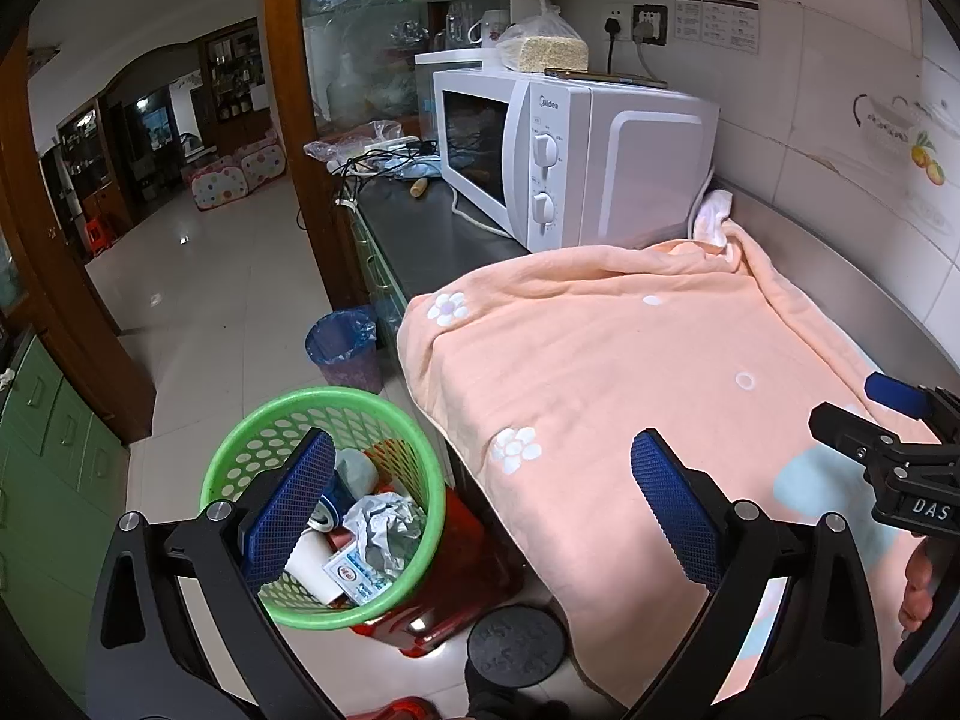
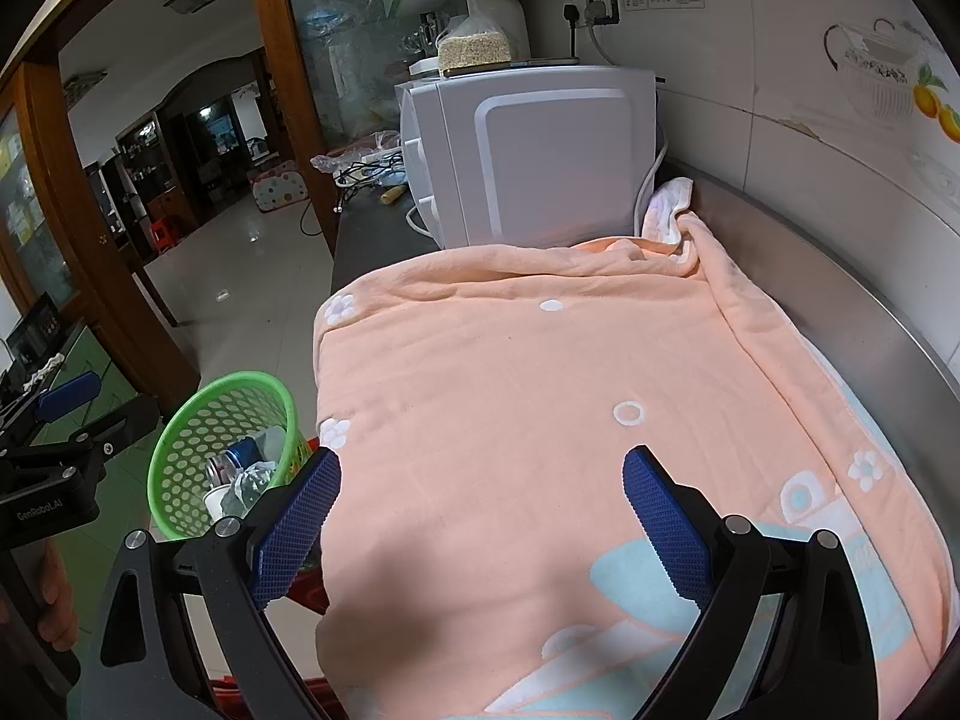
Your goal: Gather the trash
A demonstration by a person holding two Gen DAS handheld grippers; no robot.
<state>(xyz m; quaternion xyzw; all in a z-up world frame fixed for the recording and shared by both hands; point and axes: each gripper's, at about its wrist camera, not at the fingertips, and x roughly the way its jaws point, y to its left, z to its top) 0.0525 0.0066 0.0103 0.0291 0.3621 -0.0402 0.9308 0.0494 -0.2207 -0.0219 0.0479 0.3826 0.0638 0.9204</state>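
Observation:
A green perforated basket stands on a red stool beside the counter, and also shows in the right wrist view. It holds trash: crumpled foil, a paper cup, a can and a printed packet. My left gripper is open and empty, its left finger over the basket, its right finger over the towel. My right gripper is open and empty above the peach towel covering the counter.
A white microwave stands on the counter behind the towel, a bag of grain on top. A purple bin with a blue liner stands on the floor. Cables and bags lie beyond. A black round weight sits below.

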